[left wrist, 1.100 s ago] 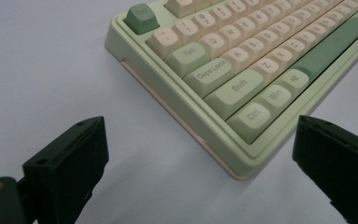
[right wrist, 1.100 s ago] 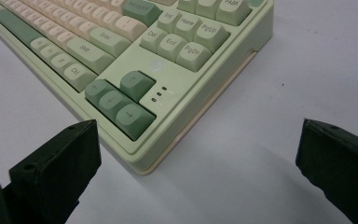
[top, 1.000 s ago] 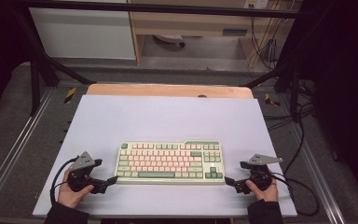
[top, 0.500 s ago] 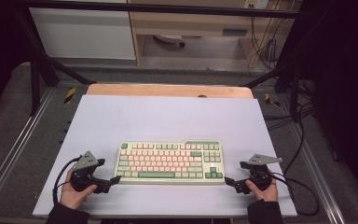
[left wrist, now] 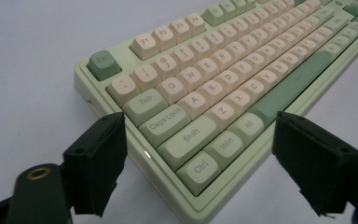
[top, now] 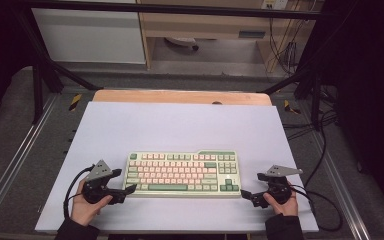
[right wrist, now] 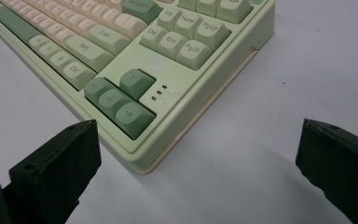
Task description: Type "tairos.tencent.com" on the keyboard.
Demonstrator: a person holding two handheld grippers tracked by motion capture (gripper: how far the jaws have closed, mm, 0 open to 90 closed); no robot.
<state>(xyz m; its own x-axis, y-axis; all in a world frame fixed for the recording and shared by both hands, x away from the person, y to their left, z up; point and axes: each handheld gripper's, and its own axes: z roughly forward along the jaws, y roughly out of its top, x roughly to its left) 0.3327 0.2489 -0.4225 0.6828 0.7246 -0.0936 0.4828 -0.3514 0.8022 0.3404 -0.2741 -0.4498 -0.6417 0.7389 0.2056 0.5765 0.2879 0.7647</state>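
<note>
A pale green keyboard point(top: 182, 173) with cream and green keys lies flat on the mat, near its front edge. My left gripper point(top: 130, 190) is at the keyboard's near left corner. In the left gripper view it point(left wrist: 200, 175) is open, with one jaw on each side of the corner by the Ctrl key point(left wrist: 199, 168); neither jaw presses on the case. My right gripper point(top: 244, 194) is at the near right corner. In the right gripper view it point(right wrist: 200, 161) is open wide, and the corner by the arrow keys point(right wrist: 116, 100) lies between the jaws, closer to the left one.
The keyboard rests on a pale lavender mat point(top: 180, 125) that covers a wooden table point(top: 180, 96). Black frame bars point(top: 45, 75) stand at both sides. Cables point(top: 325, 200) trail off the mat's right edge. A person's hands point(top: 85, 207) hold both grippers at the front edge.
My left gripper has edged a little to the right, closer to the keyboard's corner. The right gripper and the keyboard stay about where they were.
</note>
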